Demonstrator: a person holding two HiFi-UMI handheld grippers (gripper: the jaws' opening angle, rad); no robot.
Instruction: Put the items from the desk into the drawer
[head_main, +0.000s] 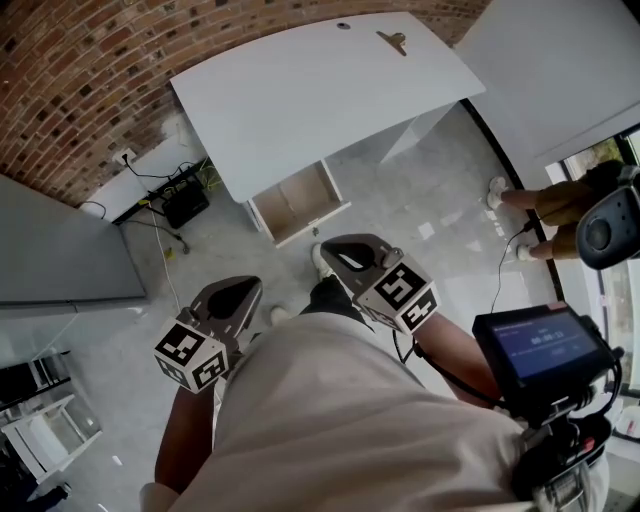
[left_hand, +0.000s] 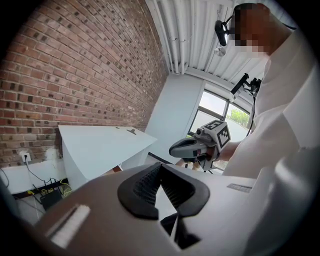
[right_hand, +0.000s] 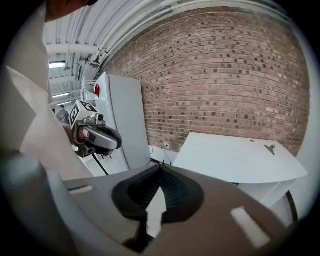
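A red brick wall (head_main: 70, 80) backs a white worktop (head_main: 320, 90) on a pale glossy floor (head_main: 420, 215); daylight enters a window (left_hand: 220, 107) under a ribbed white ceiling (left_hand: 200, 35); a strip light (right_hand: 59, 65) glows

Left gripper (head_main: 238, 292) and right gripper (head_main: 340, 250): grey bodies, black ribbed pads (left_hand: 145, 185), cubes (head_main: 192, 357) in black-and-white squares. Ahead of them, a white worktop (head_main: 300, 100) carrying a small brown item (head_main: 393, 41). The drawer (head_main: 297, 200) is pale wood inside with a white rim. Beyond, a red-brown brick wall (head_main: 70, 90) with pale mortar. Below the grippers, a glossy pale-grey floor (head_main: 400, 190).
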